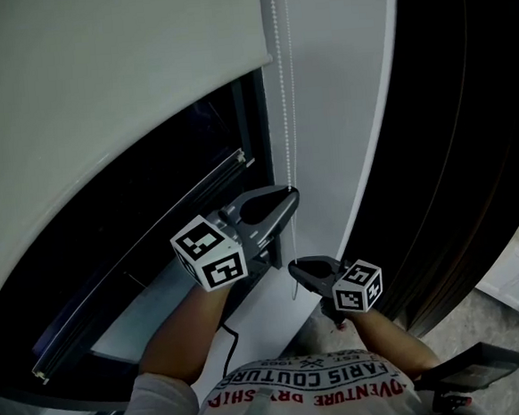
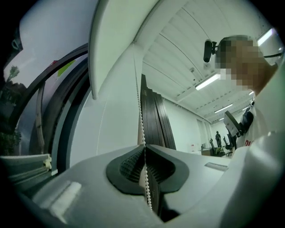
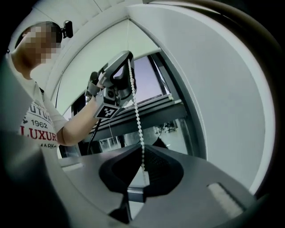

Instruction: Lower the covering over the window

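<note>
In the head view, the roller blind [image 1: 99, 98] is hanging partway down the dark window [image 1: 154, 228], with its bead chain [image 1: 287, 83] running down beside the frame. The left gripper [image 1: 288, 200] is pinching that chain, and the right gripper [image 1: 297, 269] is sitting just below it. In the left gripper view, the jaws are clenching the beads. In the right gripper view, the jaws are likewise clamping the chain, lower down.

Roller blind [image 1: 97, 81]: 1. Bead chain [image 1: 287, 83]: 1. Window [image 1: 153, 219]: 1. Handheld two-jaw grippers: 2 total, left gripper [image 1: 288, 196], right gripper [image 1: 295, 267].
</note>
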{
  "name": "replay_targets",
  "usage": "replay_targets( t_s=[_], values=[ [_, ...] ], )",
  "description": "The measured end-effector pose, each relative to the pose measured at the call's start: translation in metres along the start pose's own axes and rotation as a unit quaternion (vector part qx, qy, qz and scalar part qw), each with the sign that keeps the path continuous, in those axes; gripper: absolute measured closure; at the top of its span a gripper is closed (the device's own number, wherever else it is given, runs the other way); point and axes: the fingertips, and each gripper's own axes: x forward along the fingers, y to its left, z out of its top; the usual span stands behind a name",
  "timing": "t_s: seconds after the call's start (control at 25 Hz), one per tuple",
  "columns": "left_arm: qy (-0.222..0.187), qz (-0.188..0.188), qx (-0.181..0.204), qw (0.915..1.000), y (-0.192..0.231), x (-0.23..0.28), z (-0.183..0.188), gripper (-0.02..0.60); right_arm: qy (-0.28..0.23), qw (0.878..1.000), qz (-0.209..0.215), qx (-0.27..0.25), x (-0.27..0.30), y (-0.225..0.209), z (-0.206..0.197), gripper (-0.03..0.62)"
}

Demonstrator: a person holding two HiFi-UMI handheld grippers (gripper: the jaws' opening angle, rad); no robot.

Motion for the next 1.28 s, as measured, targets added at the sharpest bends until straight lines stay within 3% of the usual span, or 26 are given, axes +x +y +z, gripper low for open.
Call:
replay_targets(
  t_s=[0.32, 0.88, 1.08, 1.28],
  values=[
    [0.059, 0.026, 0.003, 0.9979, -0.002, -0.012, -0.078, 0.571, 0.066, 0.996, -0.006, 0.065, 0.000, -0.021, -0.075, 0.574],
    [0.125, 0.072, -0.034, 0.9889, 0.007, -0.040, -0.178, 0.571, 0.198, 0.977, -0.042, 0.069, -0.009, -0.032, -0.173, 0.574],
    [0.120, 0.081, -0.037, 0.9888, 0.010, -0.045, -0.179, 0.571, 0.188, 0.980, -0.038, 0.054, -0.012, -0.035, -0.163, 0.571],
    [0.112, 0.082, -0.039, 0.9895, 0.009, -0.048, -0.179, 0.572, 0.148, 0.987, -0.047, 0.041, -0.022, -0.045, -0.116, 0.486]
  ],
)
